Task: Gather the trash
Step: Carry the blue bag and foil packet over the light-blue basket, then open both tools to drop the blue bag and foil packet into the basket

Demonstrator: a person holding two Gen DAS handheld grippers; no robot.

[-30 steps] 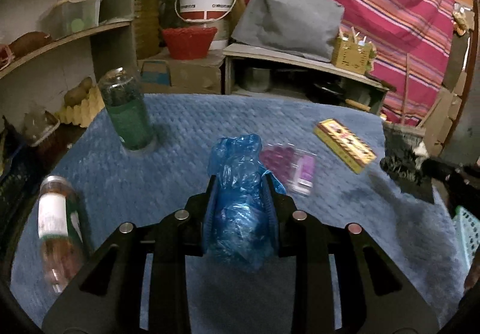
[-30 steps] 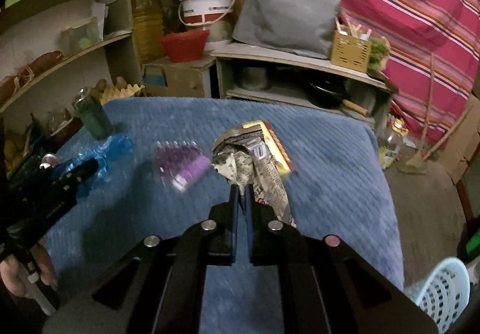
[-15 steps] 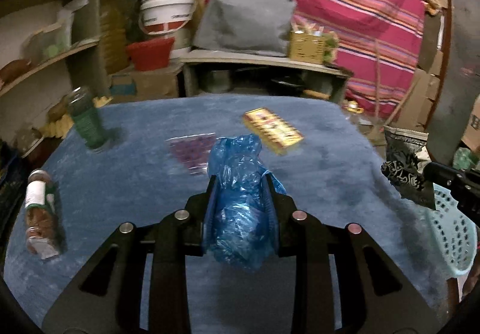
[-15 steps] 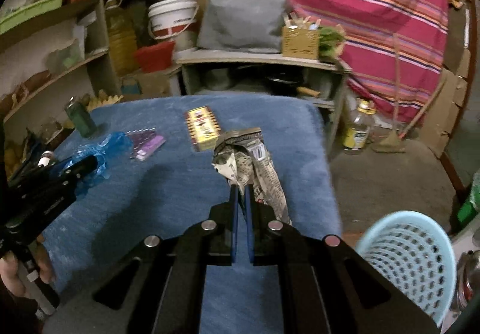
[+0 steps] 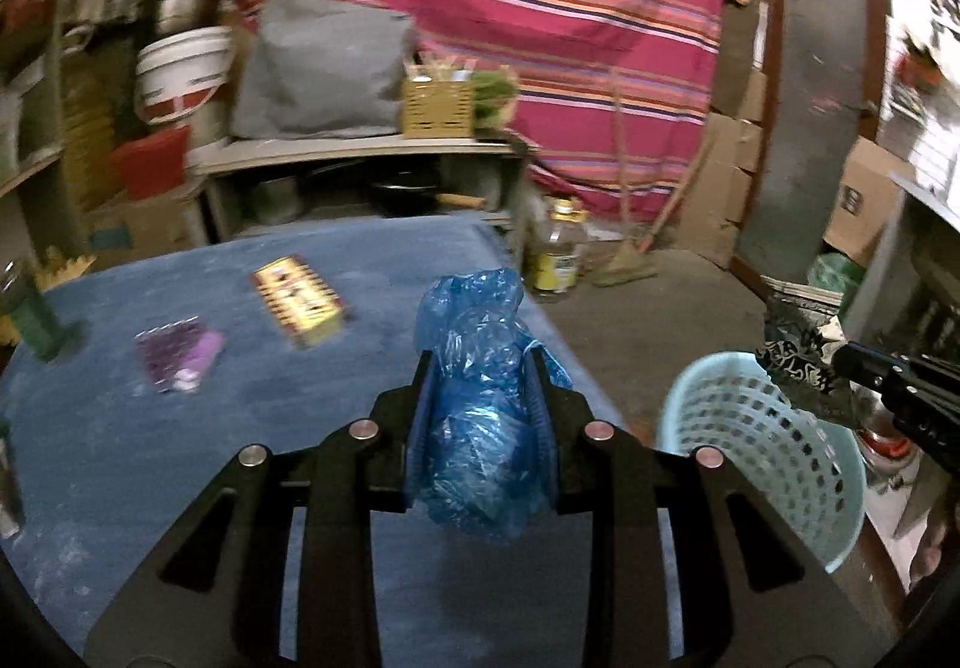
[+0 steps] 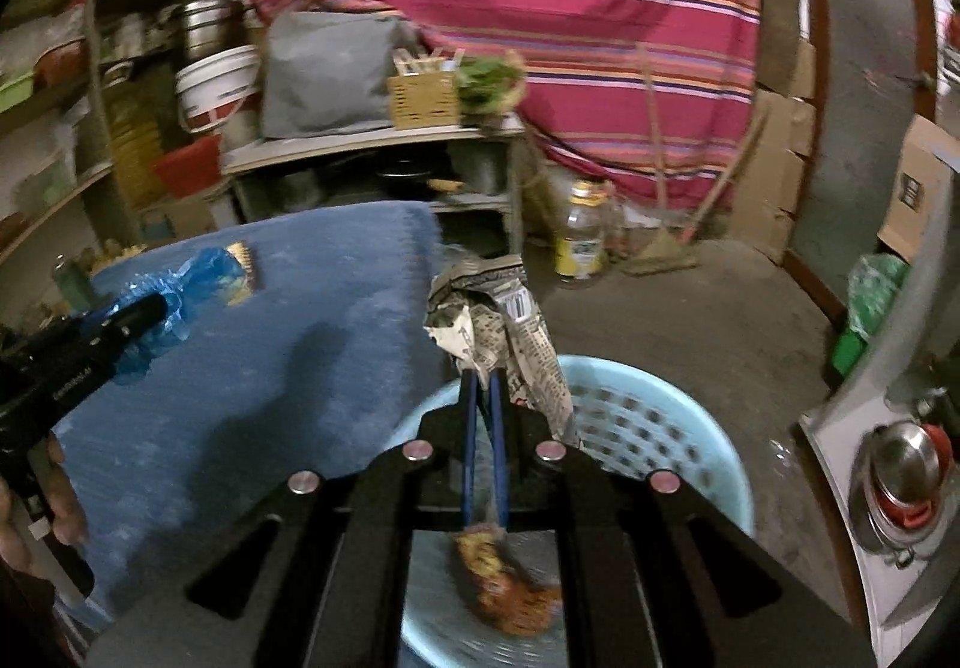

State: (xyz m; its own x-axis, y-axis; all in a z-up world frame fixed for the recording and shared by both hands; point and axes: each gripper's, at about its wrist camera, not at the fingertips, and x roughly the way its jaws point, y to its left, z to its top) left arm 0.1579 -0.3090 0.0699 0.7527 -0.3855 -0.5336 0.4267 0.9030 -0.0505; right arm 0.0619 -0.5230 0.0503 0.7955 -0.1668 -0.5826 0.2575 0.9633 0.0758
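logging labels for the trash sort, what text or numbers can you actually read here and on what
None can be read in full.
Newspaper wad: print and a barcode, too small.
White bucket: red band label, blurred.
Yellow box: pattern only, blurred.
Floor bottle: yellow label, blurred.
Left tongs: white lettering on the body, too small.

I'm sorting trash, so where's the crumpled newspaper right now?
In the right wrist view, the crumpled newspaper is pinched in the right gripper, above the light blue basket.

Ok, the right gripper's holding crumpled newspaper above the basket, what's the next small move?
Probably open the right gripper: its crumpled newspaper hangs above the light blue plastic basket, so it should drop inside.
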